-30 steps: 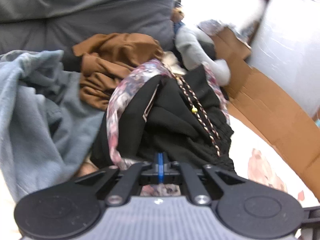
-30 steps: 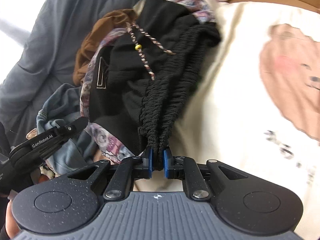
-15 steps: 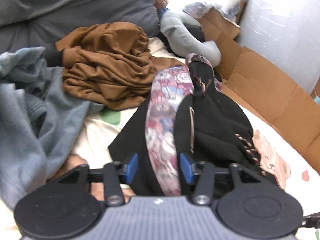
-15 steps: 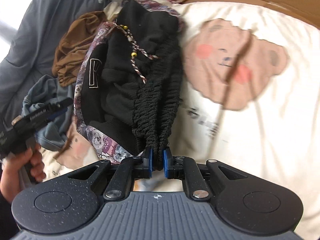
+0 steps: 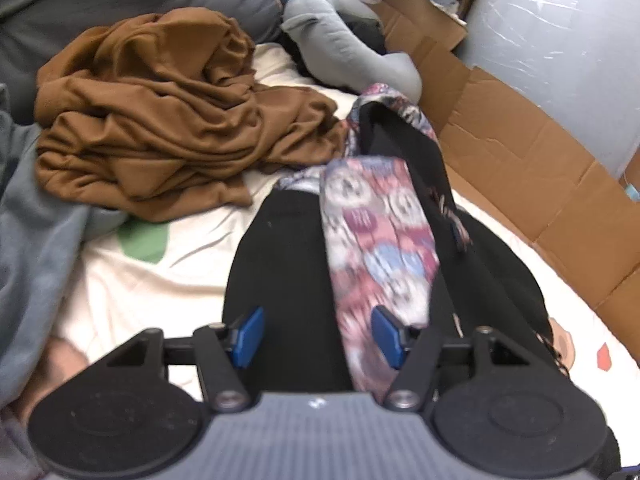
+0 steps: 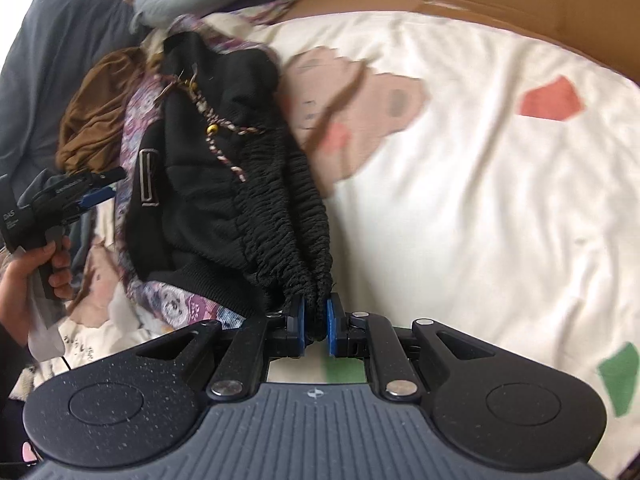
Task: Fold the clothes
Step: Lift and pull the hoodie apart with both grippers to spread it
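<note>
Your right hand-held gripper [image 6: 316,320] pinches the limp black shorts [image 6: 224,184] by their elastic waistband; your left hand-held gripper [image 5: 316,338] gapes.

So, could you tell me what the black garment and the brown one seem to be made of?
Black garment: looks like matte knit with a shirred, probably elastic band, ribbed where the right gripper pinches it, and a printed lining. Brown garment: thin, soft jersey-like fabric, judging by its fine draping folds and faint sheen.
</note>
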A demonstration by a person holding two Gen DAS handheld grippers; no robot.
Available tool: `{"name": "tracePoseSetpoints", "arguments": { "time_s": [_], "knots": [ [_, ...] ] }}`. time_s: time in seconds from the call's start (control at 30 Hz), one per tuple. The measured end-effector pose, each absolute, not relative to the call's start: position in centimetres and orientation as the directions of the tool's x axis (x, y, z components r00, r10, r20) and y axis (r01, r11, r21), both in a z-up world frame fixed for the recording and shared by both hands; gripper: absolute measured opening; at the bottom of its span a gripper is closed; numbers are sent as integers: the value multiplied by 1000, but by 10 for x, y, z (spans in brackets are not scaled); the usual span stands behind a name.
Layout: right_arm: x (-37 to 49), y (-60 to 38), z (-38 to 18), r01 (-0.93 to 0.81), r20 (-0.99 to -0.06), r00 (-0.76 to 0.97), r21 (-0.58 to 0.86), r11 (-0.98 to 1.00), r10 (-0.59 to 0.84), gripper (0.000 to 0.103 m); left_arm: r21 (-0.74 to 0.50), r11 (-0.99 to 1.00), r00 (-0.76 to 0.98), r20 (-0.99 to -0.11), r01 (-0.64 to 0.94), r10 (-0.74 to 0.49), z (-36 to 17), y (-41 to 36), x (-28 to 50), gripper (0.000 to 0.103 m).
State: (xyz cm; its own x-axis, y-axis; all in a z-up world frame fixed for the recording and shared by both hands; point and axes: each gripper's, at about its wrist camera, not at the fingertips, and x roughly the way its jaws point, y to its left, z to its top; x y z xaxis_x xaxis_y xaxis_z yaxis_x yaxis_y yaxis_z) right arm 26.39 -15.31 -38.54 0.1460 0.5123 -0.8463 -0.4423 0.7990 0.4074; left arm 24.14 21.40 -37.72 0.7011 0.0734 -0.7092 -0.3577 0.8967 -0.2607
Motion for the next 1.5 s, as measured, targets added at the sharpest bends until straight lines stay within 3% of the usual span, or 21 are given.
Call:
{"name": "tracePoseSetpoints", "arguments": {
  "time_s": [0.67,0.83,0.87,0.93,1.2,1.43,1.5],
  "knots": [
    [272,-245,-388,-284,-843,268,394,874,467,10,-266,951,698,-711,-161,-81,-394,155,308,50],
    [265,-266,-404,-200,-783,300,508,838,545,20,-294,938,688,-720,-184,-90,-403,158,316,29],
    [264,-270,-408,-176,-771,304,531,829,559,28,-294,938,687,-721,-183,-92,-404,159,317,25],
    [260,-274,-416,-143,-763,302,556,819,571,31,-290,940,681,-726,-182,-92,-404,159,318,6],
    [243,-274,-451,-27,-710,260,672,740,654,51,-264,943,689,-723,-203,-54,-383,158,302,1],
    [239,-257,-469,-24,-664,273,719,695,696,52,-218,948,666,-746,-233,-8,-353,167,267,1],
    [243,-253,-470,-23,-655,276,727,686,703,48,-215,944,655,-756,-251,2,-345,171,252,1]
  ]
}}
